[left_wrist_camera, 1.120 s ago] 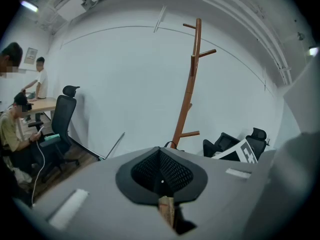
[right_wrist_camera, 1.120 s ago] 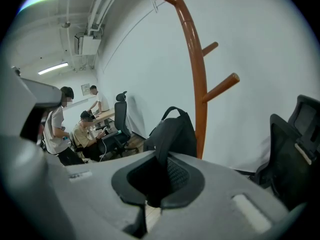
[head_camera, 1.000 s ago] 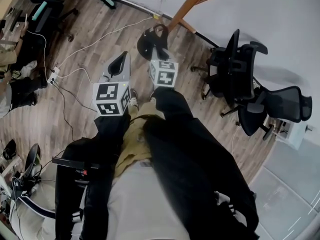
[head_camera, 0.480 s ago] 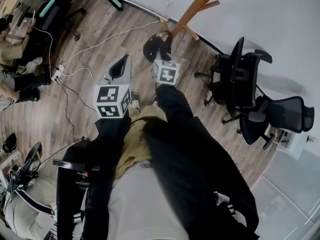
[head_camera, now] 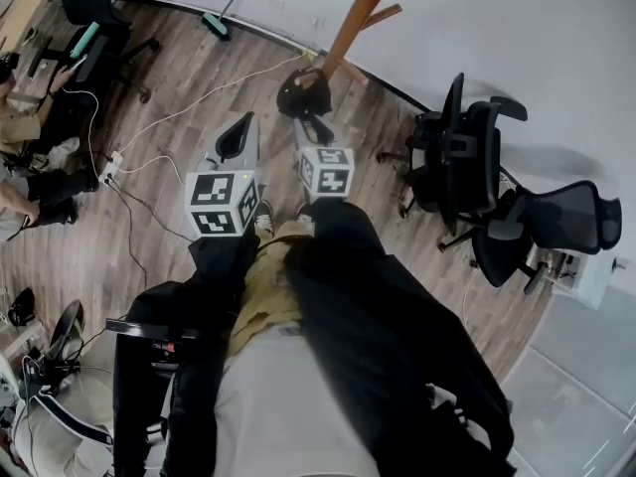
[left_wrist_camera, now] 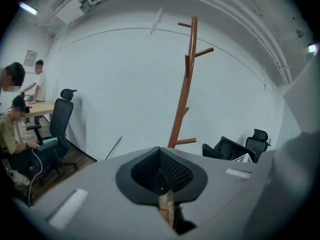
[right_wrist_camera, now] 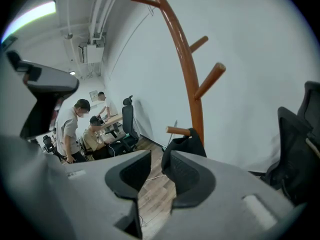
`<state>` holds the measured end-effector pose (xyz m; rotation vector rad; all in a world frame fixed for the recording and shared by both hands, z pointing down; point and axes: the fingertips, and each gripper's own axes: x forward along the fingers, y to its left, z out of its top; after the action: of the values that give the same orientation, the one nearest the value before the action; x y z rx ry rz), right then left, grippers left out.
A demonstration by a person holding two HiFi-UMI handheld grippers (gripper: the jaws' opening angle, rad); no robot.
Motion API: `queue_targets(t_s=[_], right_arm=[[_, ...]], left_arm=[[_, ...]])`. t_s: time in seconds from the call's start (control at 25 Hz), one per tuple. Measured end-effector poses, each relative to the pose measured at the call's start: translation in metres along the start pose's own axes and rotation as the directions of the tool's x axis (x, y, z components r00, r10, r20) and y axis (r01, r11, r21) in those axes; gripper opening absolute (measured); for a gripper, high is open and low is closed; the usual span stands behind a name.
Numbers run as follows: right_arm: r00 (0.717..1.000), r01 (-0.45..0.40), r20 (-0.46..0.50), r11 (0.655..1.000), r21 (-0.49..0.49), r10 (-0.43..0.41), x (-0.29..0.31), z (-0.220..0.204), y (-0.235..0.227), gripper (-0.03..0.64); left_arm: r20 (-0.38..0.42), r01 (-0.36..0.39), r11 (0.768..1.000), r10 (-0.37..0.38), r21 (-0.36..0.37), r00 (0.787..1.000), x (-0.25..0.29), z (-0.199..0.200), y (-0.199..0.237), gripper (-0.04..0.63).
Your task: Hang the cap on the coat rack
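The right gripper (right_wrist_camera: 157, 170) has its jaws apart and opening, with only bare wooden floor (right_wrist_camera: 152, 194) showing in the gap between them and neither pad pressing on anything. Just past the jaw tips the black cap (right_wrist_camera: 186, 143) hangs from the lowest peg (right_wrist_camera: 177, 131) of the coat rack (right_wrist_camera: 186, 74), close against the brown pole; the cap's lower edge is hidden behind one jaw tip, so whether they touch cannot be told. The left gripper (left_wrist_camera: 160, 173) has its jaws pressed together with nothing between them, and it points at the coat rack from farther back. In the head view the right gripper (head_camera: 310, 127) sits just below the cap (head_camera: 301, 93) at the foot of the coat rack (head_camera: 350, 23), the left gripper (head_camera: 237, 132) beside it and farther from the rack. To the right of the coat rack stand two black office chairs (head_camera: 462, 157). Half a second earlier the right jaws were nearly closed with the cap at their tips; now the cap hangs free on the peg and the marker cube (head_camera: 326, 170) lies a little farther from it.
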<state>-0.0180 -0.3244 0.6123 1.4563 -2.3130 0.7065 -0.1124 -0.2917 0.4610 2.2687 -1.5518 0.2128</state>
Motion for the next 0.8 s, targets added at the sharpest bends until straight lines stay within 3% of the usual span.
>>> queue_targets(t_s=[0.28, 0.56, 0.8], right_arm=[[0.985, -0.034, 0.166, 0.993, -0.115, 0.053, -0.056, 0.067, 0.017, 0.052], [0.938, -0.003, 0.340, 0.981, -0.195, 0.070, -0.108, 0.144, 0.023, 0.002], [0.903, 0.008, 0.421, 0.977, -0.214, 0.085, -0.139, 0.187, 0.030, 0.000]], left_arm=[[0.046, 0.053, 0.998, -0.054, 0.017, 0.997, 0.009, 0.024, -0.024, -0.002], [0.109, 0.095, 0.993, -0.103, 0.072, 0.989, 0.014, 0.058, -0.050, -0.002], [0.134, 0.103, 0.988, -0.118, 0.115, 0.984, 0.015, 0.077, -0.065, -0.002]])
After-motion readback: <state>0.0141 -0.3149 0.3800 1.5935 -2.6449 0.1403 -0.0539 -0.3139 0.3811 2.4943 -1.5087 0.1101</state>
